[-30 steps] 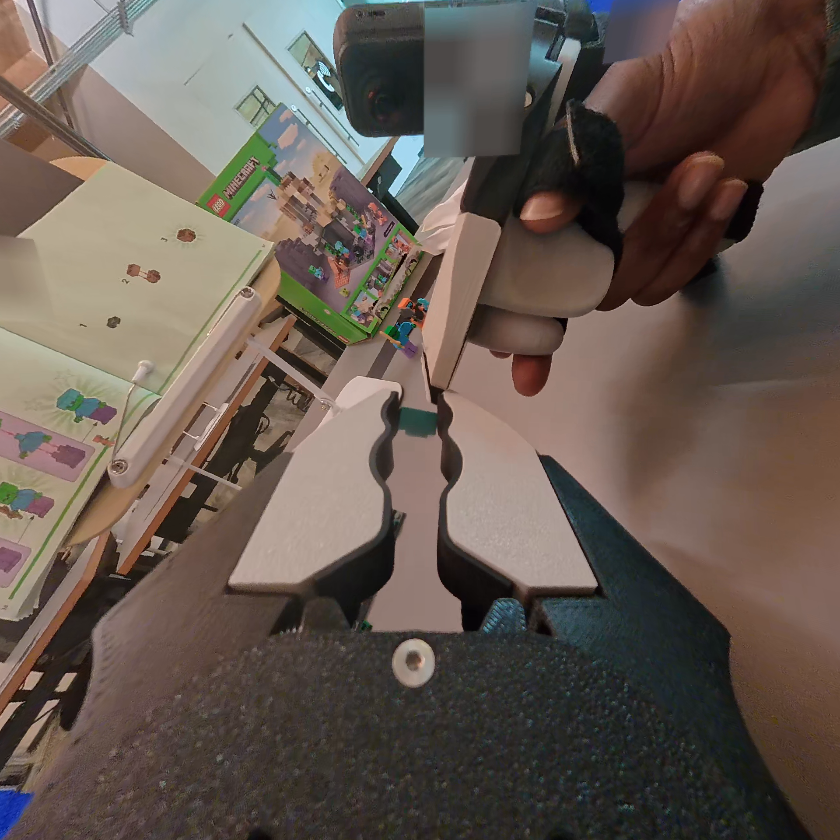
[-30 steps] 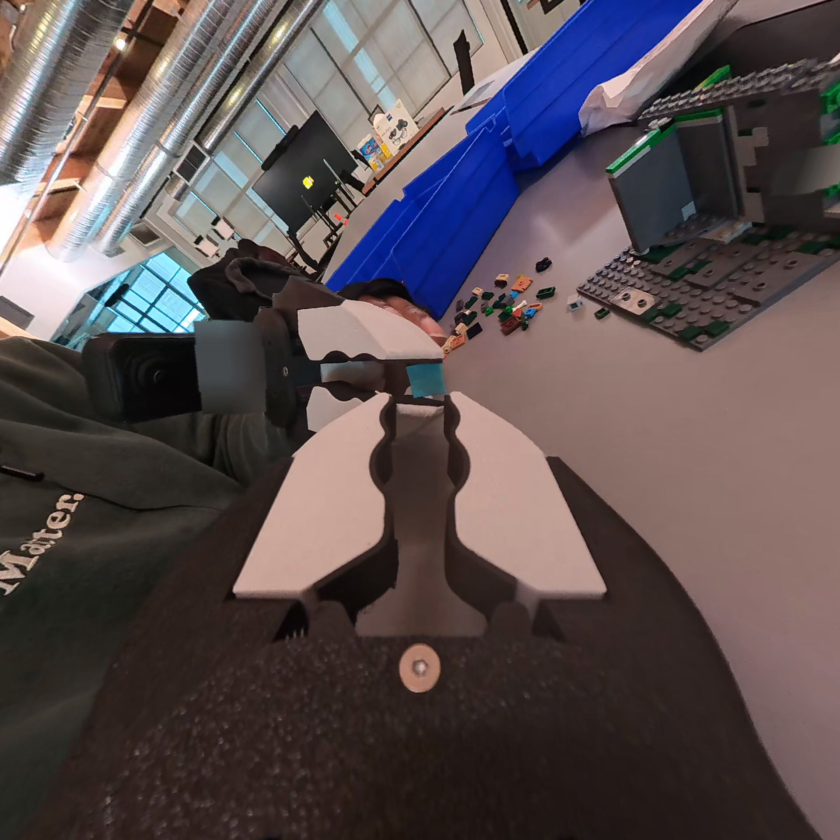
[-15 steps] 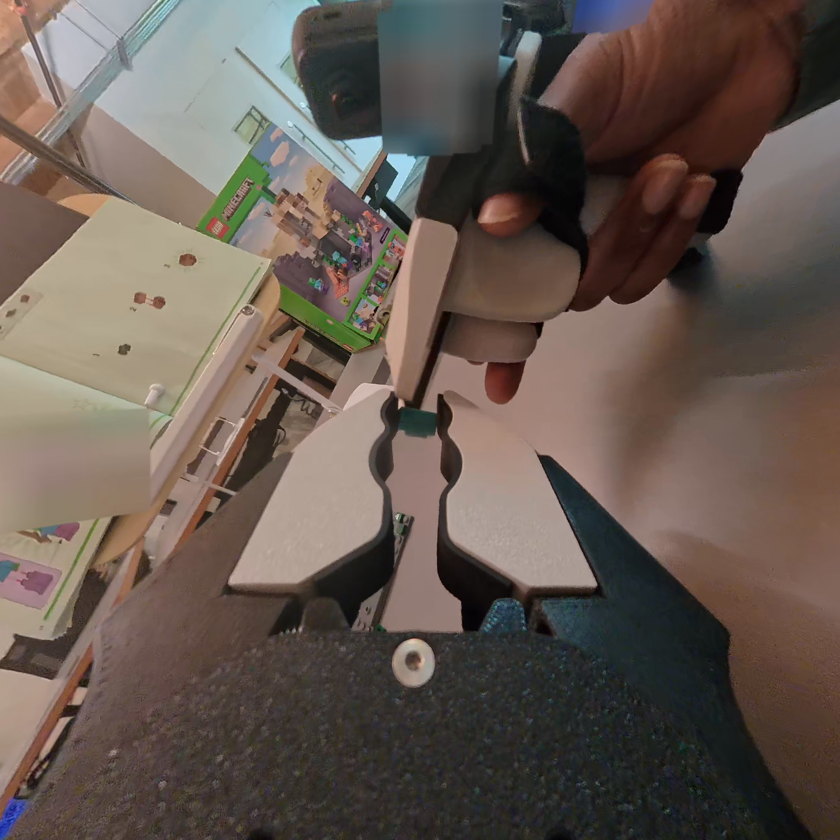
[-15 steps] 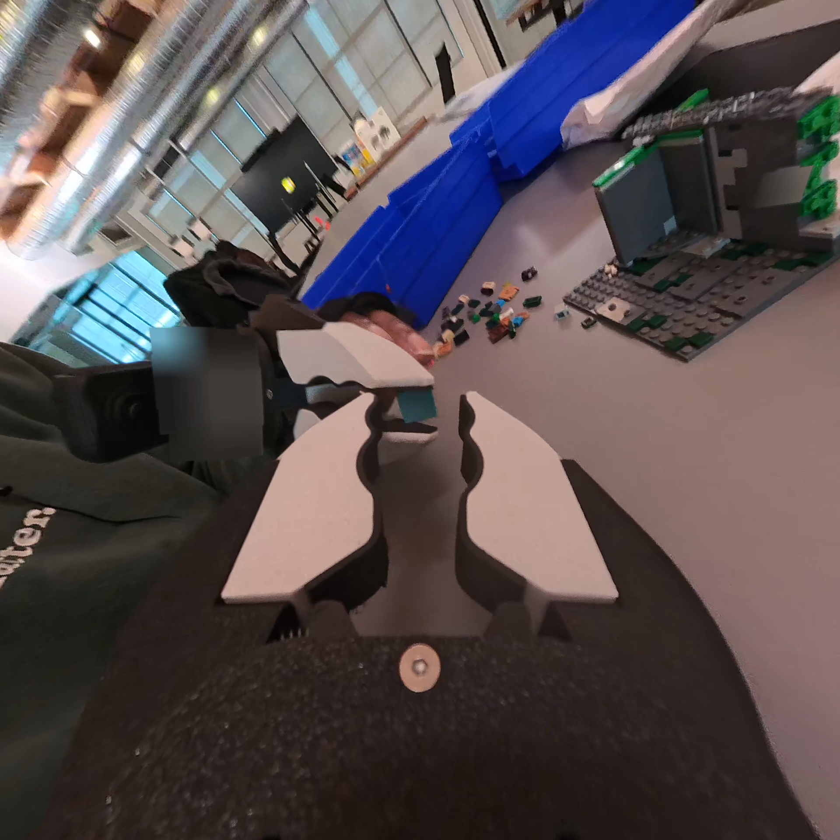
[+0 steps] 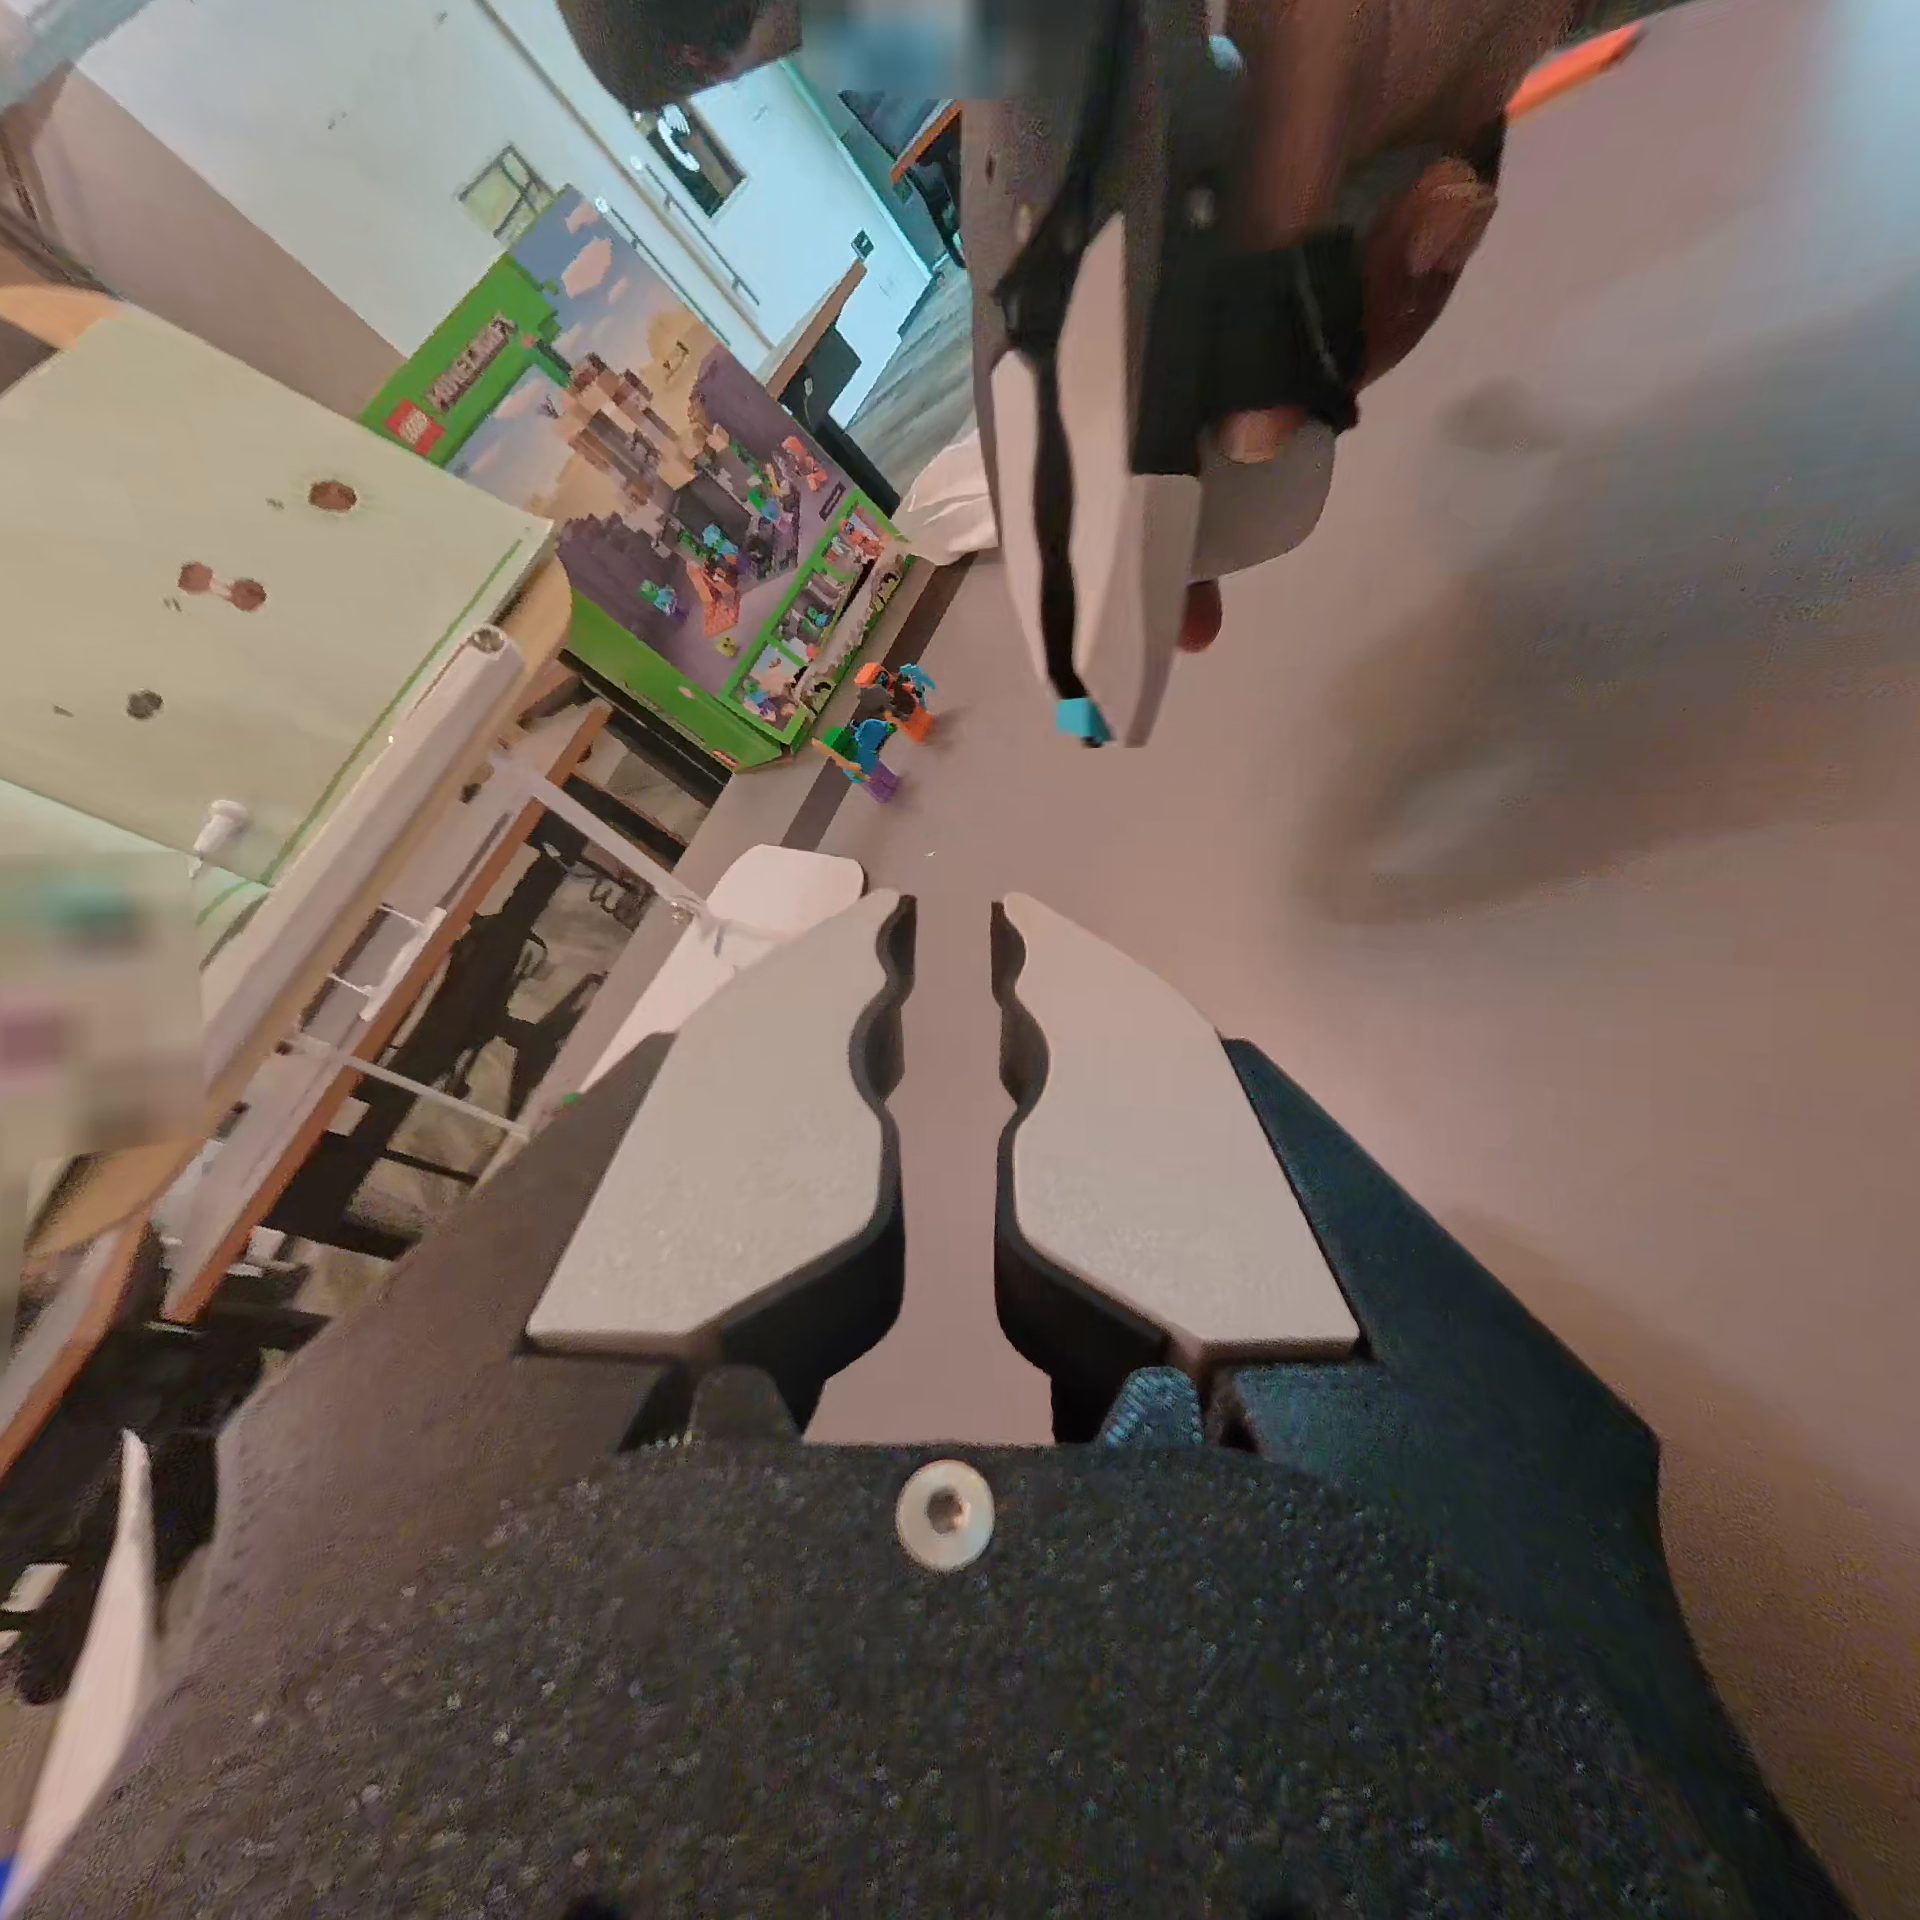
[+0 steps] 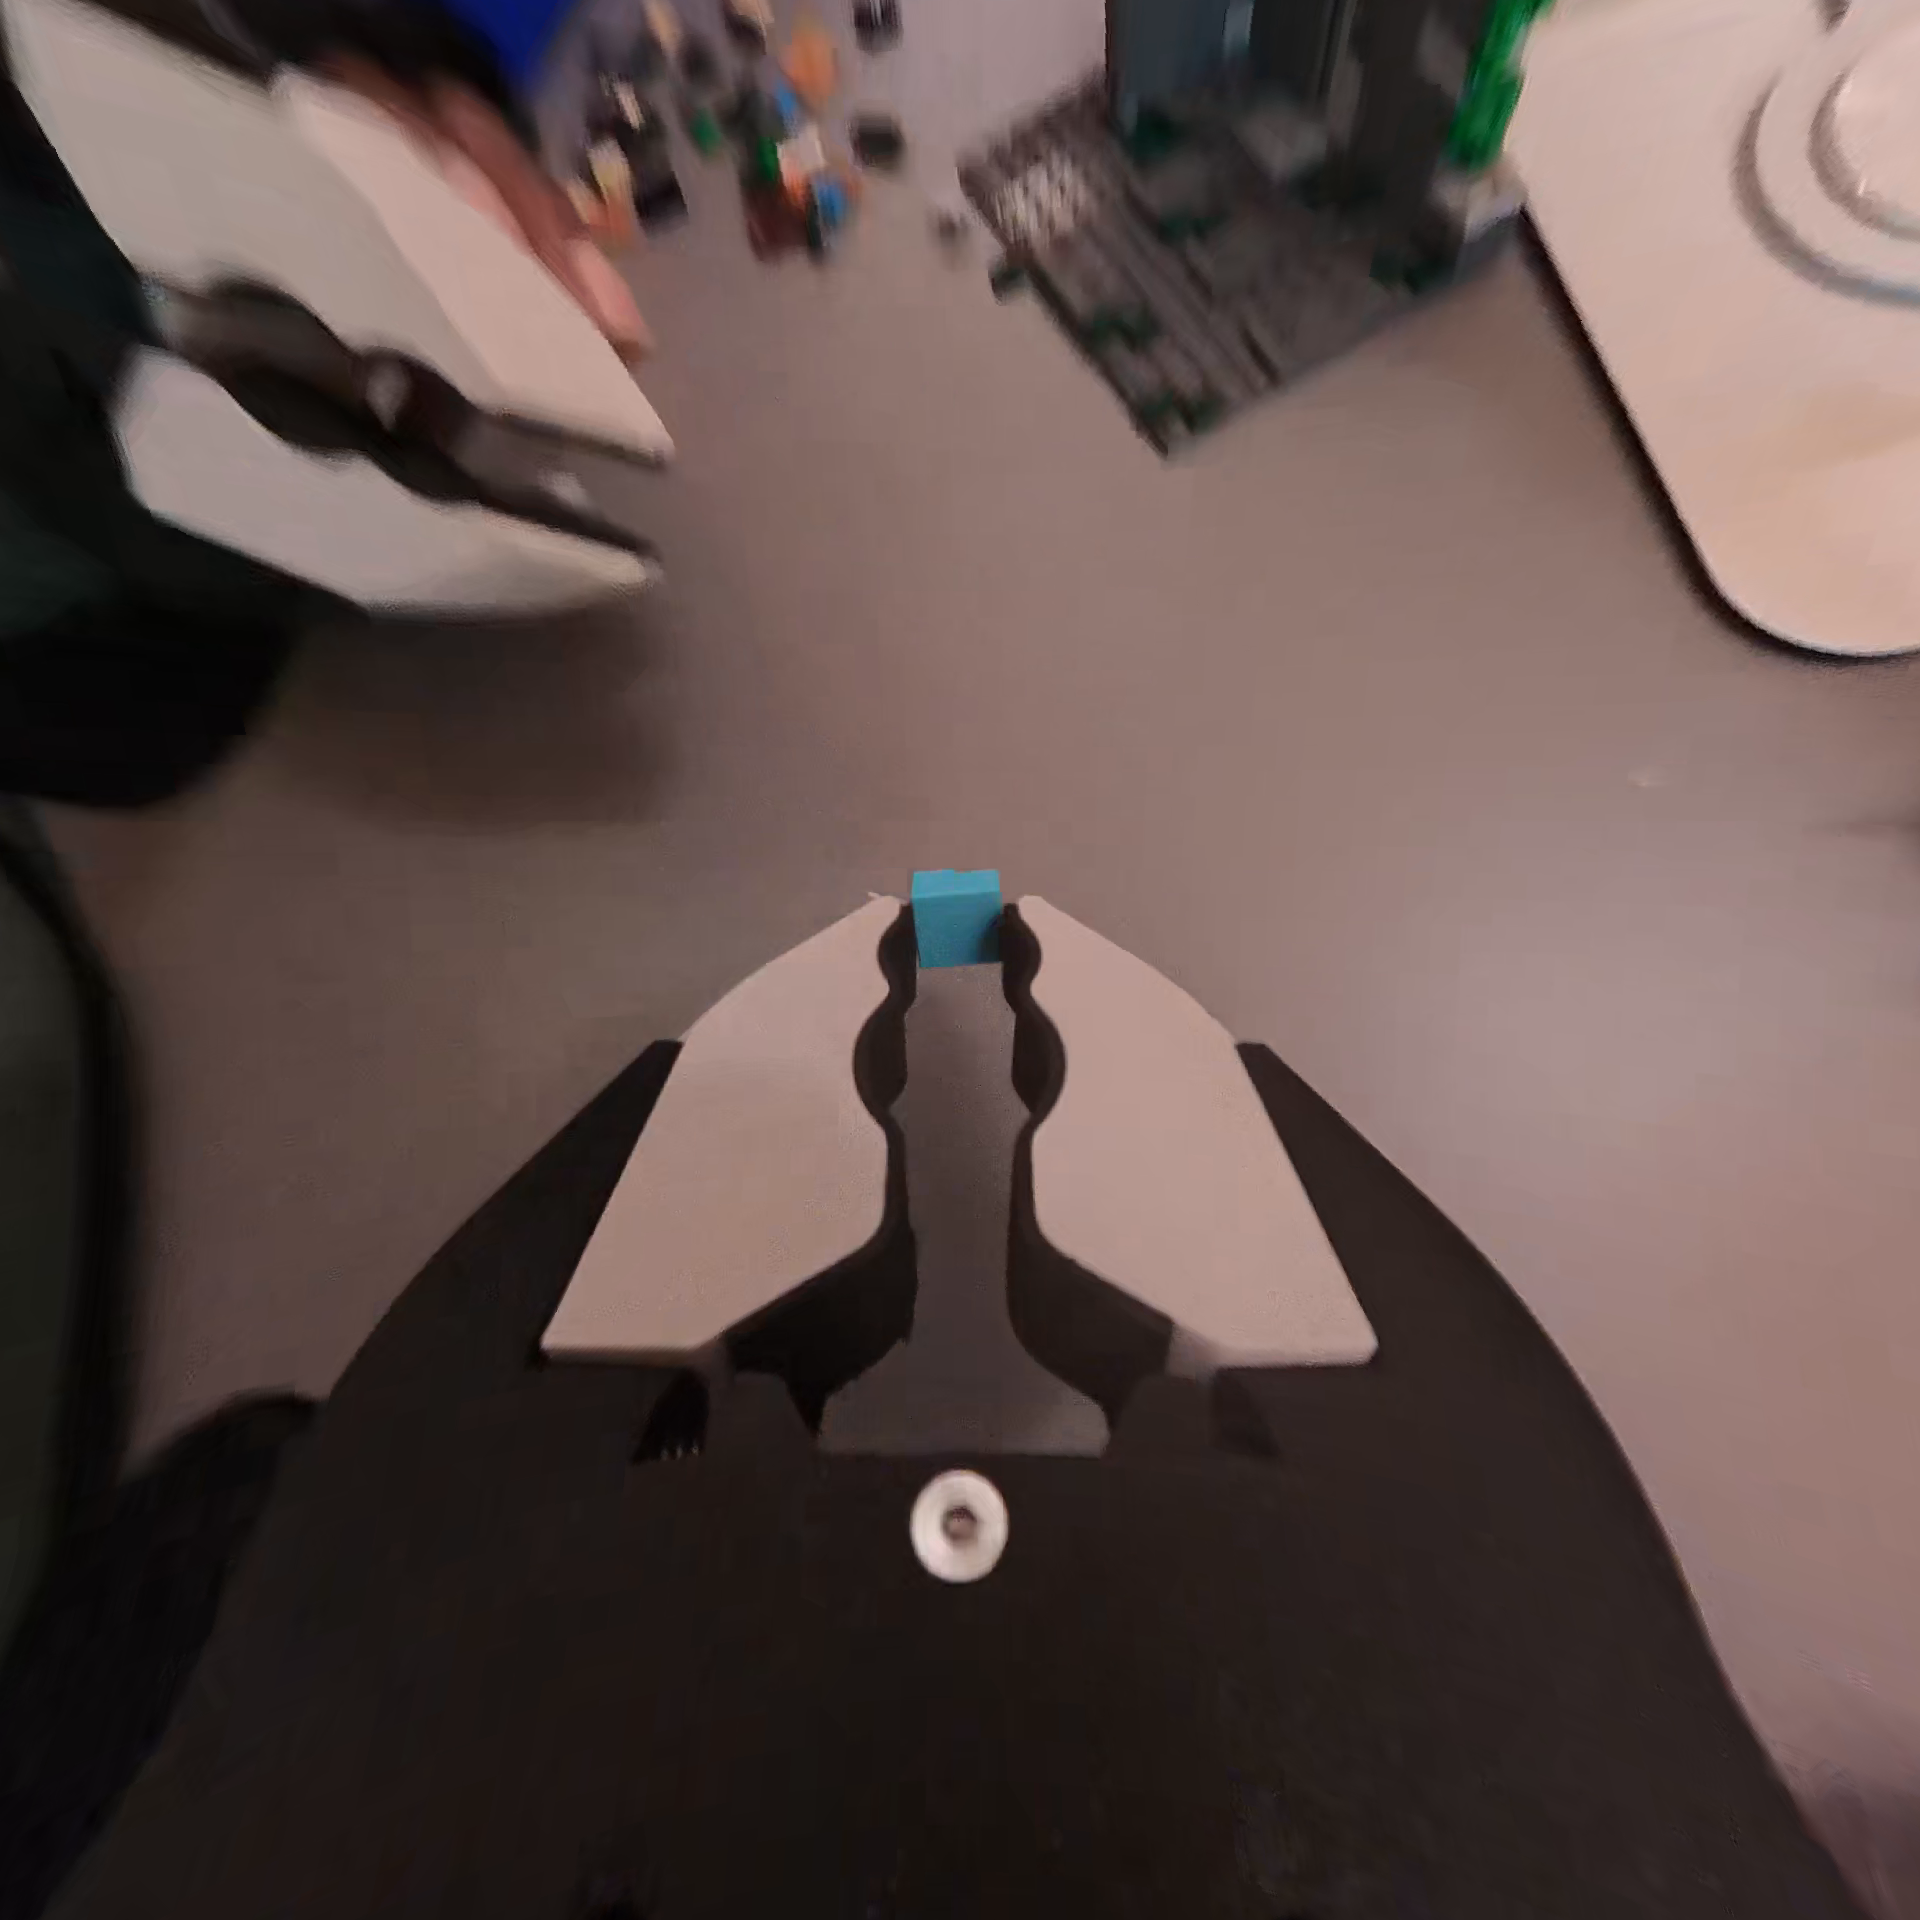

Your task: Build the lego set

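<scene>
Two grippers work over one grey table [image 6: 1351, 790], which fills most of both views. On its far side in the right wrist view stands the blurred dark grey build [image 6: 1236, 239], a studded baseplate with walls and green trim. At the right edge of that view lies a white rounded base [image 6: 1714, 416]; what it belongs to cannot be told. In the left wrist view a green set box [image 5: 665, 540] stands at the table's far edge, and beside it, off the table to the left, pale green instruction sheets [image 5: 208, 540] rest on a wooden surface.

The left gripper [image 5: 951, 909] points along the bare table with its jaws a narrow gap apart and nothing between them. In the right wrist view it shows blurred at upper left, with a fingertip of the person's hand behind it.

The right gripper [image 6: 956, 904] has its jaws clamped on the blue brick [image 6: 956, 920], which sits square between the very tips and juts slightly past them, above the table. The left wrist view shows this gripper coming down from the top, tips low, the brick a small blue spot at its end, with a hand [image 5: 1403, 208] wrapped round the handle.

A scatter of loose pieces [image 6: 748, 145] lies left of the build, too blurred to tell apart. Two small figures [image 5: 883, 727], orange, blue, green and purple, stand on the table just beside the box.
</scene>
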The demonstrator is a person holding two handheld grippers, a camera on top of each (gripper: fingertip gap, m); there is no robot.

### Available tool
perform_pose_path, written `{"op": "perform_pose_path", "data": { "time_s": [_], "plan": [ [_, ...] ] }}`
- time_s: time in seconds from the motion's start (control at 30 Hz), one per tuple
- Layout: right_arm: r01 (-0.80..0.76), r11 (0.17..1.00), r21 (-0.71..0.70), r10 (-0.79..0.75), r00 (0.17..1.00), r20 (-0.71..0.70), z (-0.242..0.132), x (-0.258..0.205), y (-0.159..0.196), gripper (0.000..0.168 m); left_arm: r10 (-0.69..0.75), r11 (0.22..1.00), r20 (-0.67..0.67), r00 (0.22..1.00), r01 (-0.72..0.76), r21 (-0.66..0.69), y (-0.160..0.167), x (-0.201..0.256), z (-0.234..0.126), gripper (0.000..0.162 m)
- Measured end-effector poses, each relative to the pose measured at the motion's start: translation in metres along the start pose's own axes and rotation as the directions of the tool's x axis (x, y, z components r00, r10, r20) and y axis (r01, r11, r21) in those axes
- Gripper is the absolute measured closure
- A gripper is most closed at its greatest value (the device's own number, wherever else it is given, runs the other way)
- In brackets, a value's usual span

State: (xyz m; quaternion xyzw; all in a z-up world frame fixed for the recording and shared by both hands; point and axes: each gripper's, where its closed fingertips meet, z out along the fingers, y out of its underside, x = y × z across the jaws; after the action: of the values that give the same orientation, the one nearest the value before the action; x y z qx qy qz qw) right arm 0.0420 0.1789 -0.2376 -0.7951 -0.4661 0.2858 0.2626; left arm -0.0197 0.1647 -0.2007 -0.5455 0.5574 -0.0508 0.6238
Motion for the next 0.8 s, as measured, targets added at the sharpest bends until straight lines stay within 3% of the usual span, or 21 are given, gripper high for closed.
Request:
{"op": "perform_pose_path", "data": {
  "time_s": [0.13, 0.3, 0.53, 0.67, 0.8],
  "plan": [
    [0.135, 0.950, -0.283, -0.155, 0.987, -0.048, 0.005, 0.028, 0.036, 0.153, -0.100, 0.995, -0.017, 0.995, 0.099, -0.025, 0.006, -0.001, 0.003, 0.150],
    [0.274, 0.868, -0.414, -0.300, 0.954, 0.001, 0.021, 0.032, 0.053, 0.152, -0.129, 0.990, -0.033, 0.991, 0.127, -0.060, 0.015, 0.001, 0.005, 0.151],
    [0.304, 0.888, -0.344, -0.325, 0.946, -0.003, 0.016, 0.032, 0.047, 0.141, -0.146, 0.987, -0.050, 0.988, 0.142, -0.079, 0.021, 0.005, 0.007, 0.152],
    [0.257, 0.952, -0.163, -0.275, 0.956, -0.097, -0.016, 0.046, 0.023, 0.141, -0.215, 0.975, -0.049, 0.975, 0.211, -0.075, 0.020, 0.001, 0.006, 0.154],
    [0.183, 0.981, 0.070, -0.154, 0.941, -0.300, -0.070, 0.105, -0.012, 0.147, -0.324, 0.944, -0.035, 0.945, 0.321, -0.080, 0.024, -0.006, 0.006, 0.160]
  ]
}}
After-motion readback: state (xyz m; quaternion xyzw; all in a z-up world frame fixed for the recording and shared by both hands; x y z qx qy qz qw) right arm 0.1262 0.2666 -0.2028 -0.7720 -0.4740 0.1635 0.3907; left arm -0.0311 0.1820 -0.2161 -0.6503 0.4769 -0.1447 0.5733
